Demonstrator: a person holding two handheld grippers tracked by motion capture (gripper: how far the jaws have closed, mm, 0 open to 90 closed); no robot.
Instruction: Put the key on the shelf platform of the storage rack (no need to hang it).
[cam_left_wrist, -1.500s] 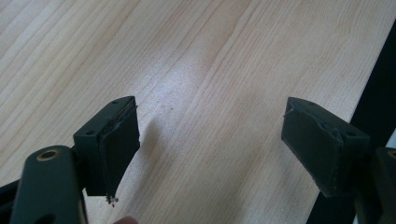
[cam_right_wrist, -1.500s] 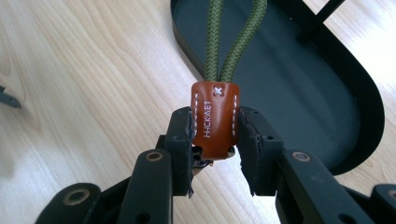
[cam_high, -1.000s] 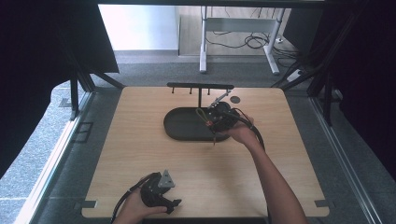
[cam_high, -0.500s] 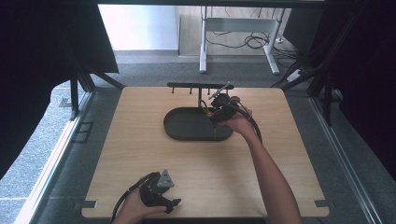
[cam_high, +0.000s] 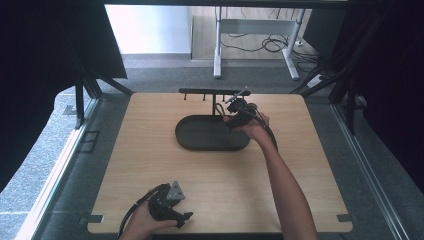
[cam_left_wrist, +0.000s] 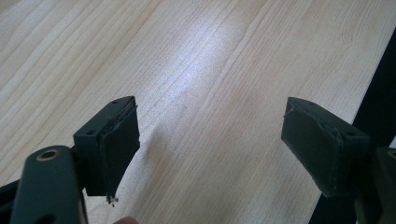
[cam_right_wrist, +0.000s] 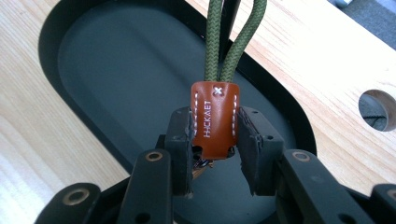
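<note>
— Tongs on the right (cam_right_wrist: 215, 140)?
— Clamped on a brown leather tab (cam_right_wrist: 214, 119) with a green cord loop (cam_right_wrist: 233, 39), above the dark oval tray (cam_high: 200, 137).
— Left tongs (cam_left_wrist: 210, 144)?
— Spread wide, empty, over the desk (cam_left_wrist: 201, 70) near its front edge.

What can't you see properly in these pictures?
- Top of the green cord loop: cut off by the right gripper view's upper edge.
- What hangs beneath the brown leather tag: hidden between the right gripper pads.
- Hooks under the black rack bar: too small in the high view.
</note>
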